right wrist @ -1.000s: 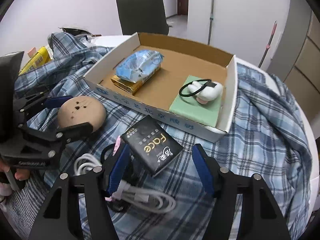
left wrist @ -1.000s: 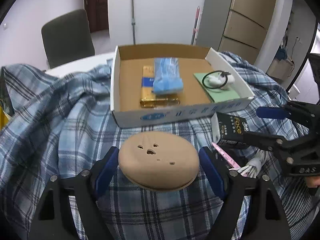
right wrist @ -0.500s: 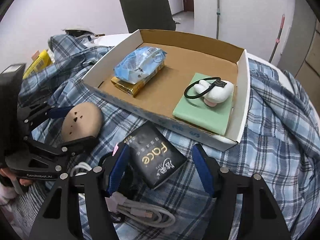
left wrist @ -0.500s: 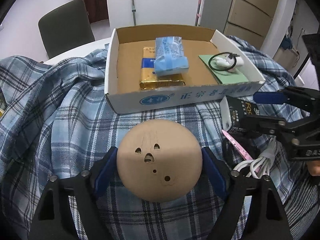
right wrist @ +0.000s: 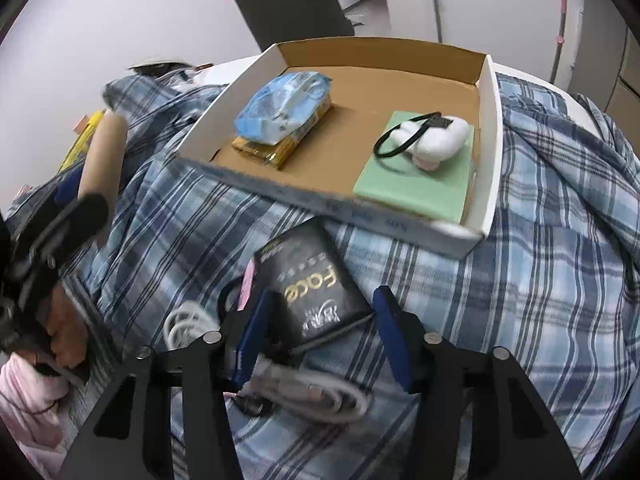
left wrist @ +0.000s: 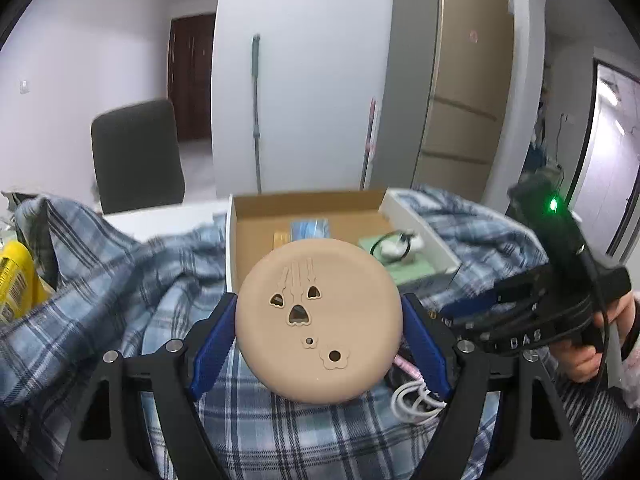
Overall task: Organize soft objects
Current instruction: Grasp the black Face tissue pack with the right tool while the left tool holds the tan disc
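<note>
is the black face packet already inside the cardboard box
No, the black Face packet lies on the plaid cloth just outside the cardboard box.

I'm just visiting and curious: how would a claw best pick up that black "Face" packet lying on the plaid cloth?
Across its two long edges, coming down from above. The black packet lies flat and is narrow that way, so it fits between the right claw, whose jaws straddle its near end and are closing. White cables crowd its left side, so a low sideways approach looks awkward.

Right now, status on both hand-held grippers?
Left hand-held gripper shut on round tan soft disc. Right hand-held gripper closing around black Face packet. White cable beside it.
</note>
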Demonstrator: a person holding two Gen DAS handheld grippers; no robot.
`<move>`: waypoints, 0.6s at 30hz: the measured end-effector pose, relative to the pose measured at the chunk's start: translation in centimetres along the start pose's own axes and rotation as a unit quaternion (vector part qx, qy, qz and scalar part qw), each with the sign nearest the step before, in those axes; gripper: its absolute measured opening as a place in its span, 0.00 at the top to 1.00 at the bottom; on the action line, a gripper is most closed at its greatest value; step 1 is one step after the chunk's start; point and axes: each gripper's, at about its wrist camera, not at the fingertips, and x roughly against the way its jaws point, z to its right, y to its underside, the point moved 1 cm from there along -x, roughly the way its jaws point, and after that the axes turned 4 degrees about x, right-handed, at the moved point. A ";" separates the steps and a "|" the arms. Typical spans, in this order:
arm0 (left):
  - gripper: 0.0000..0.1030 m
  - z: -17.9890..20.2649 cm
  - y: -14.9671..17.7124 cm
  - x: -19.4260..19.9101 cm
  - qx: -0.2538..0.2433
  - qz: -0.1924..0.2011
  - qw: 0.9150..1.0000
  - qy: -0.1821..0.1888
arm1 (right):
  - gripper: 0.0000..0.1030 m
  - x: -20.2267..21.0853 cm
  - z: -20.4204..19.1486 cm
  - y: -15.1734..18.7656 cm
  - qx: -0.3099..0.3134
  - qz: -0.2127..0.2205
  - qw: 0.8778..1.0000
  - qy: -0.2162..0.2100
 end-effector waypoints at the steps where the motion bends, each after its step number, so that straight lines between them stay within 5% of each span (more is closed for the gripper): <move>1: 0.21 0.0 -0.1 0.4 0.000 0.010 1.000 0.002 | 0.49 0.1 -0.2 0.2 0.006 -0.002 1.000 0.002; 8: 0.21 0.5 -0.5 1.7 -0.002 0.049 0.999 0.015 | 0.49 0.2 -2.5 0.3 0.084 0.010 0.993 0.082; 18: 0.21 0.6 -0.2 2.7 -0.007 0.062 0.998 0.019 | 0.49 -1.3 -2.4 -0.7 0.090 0.017 0.992 0.084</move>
